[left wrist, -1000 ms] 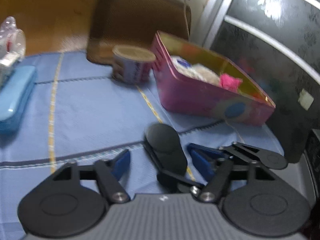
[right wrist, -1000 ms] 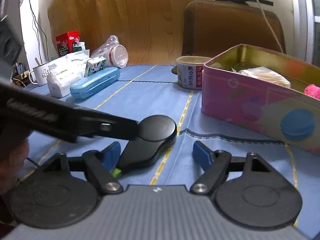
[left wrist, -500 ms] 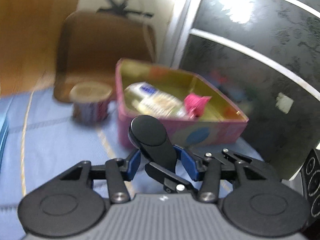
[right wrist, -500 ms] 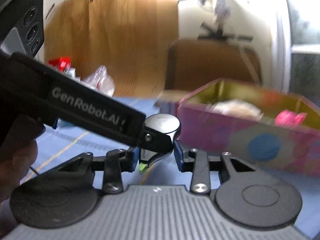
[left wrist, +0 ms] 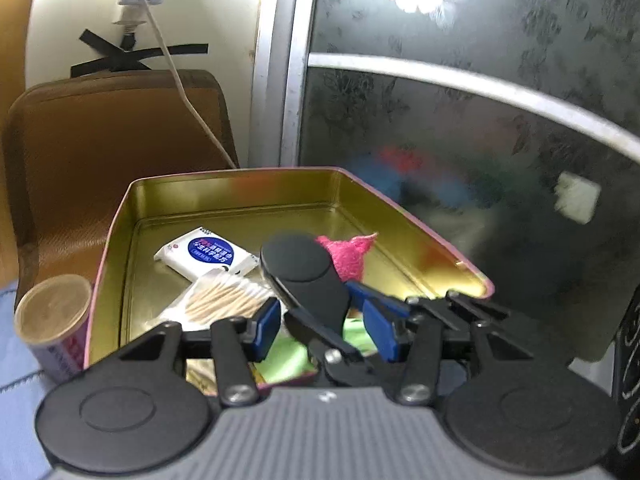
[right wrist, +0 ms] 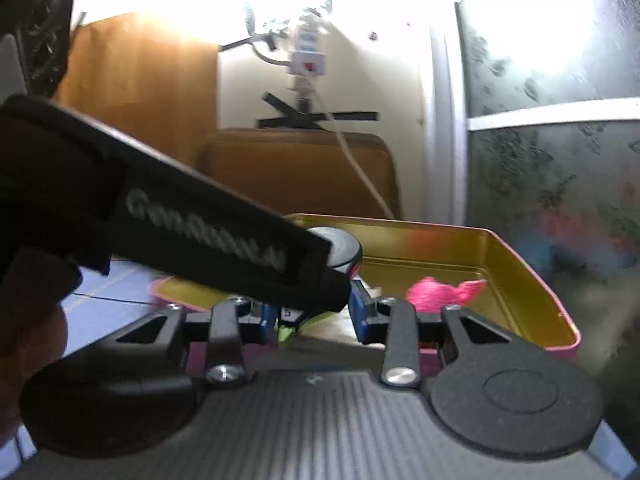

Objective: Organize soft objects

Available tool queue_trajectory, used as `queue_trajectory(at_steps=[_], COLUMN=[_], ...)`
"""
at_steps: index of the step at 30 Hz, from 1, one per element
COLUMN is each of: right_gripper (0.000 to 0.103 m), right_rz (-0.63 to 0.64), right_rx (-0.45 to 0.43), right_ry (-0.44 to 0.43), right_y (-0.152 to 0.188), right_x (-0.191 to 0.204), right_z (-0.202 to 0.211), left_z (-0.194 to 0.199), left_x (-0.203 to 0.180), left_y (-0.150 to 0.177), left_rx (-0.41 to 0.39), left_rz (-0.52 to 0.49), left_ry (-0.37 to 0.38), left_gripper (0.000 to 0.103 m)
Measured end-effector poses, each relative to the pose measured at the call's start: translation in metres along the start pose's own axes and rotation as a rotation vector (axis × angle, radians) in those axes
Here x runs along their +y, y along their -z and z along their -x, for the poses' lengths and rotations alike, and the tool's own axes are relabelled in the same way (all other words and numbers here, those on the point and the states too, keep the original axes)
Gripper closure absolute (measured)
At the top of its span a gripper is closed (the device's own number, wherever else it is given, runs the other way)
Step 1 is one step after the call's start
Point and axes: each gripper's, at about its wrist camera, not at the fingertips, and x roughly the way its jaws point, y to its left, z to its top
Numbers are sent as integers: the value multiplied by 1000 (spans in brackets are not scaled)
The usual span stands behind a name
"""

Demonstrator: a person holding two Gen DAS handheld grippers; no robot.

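A light green soft cloth (left wrist: 288,360) lay at the near end of the pink tin (left wrist: 108,264), partly hidden behind both grippers, which crossed just above it. Deeper in the gold-lined tin sat a pink fuzzy piece (left wrist: 352,256) toward the right wall, a white tissue packet with a blue label (left wrist: 206,256) toward the left, and a clear bag of cotton swabs (left wrist: 224,300) between the packet and the green cloth.

The left gripper (left wrist: 322,326) hovered over the tin's near edge with its blue-padded fingers (left wrist: 266,328) spread apart, pinching nothing; the other gripper's black finger ran up between them. In the right wrist view, the right gripper (right wrist: 314,316) was likewise over the near rim, its fingers (right wrist: 358,314) parted with a gap, and the left gripper's body crossed in front of them. A sliver of green showed low between them, but whether they touched it could not be told.

A paper-lidded cup (left wrist: 54,316) stood just beside the tin's left wall on the blue-clothed counter (left wrist: 16,400). Behind were a brown chair back (left wrist: 112,140) and a white cable (left wrist: 188,96).
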Motion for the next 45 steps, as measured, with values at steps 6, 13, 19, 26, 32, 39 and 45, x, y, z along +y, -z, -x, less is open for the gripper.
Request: queue_trajectory(at_steps=[6,13,19,26,32,39,45], right_gripper=[58,59,58,57,57,55,54], right_rz=[-58,-102,-103,-140,-136,-118,-82], right_rx=[11,-33,-26,67,104,152,166], right_ry=[24,-11,-46,-83,-120,-164,-190], right_y=[4,11,17,22,23,25,25], right_x=[-11,1,21,39,58,81,100], right_z=[-3,31,53,52,53,51,45], left_z=[1,42,81,102,112,125,130], left_x=[7,9,28,64,90,114,131], left_y=[3,12,30,64,91,119,132], left_rx=[17,-17,-12,36,70,87,94], left_rz=[42,42,79,143,181,201,237], left_ry=[-25,-73,-168,-307,-399,-485,-529], left_gripper=[45,44,42,41,41,40,37])
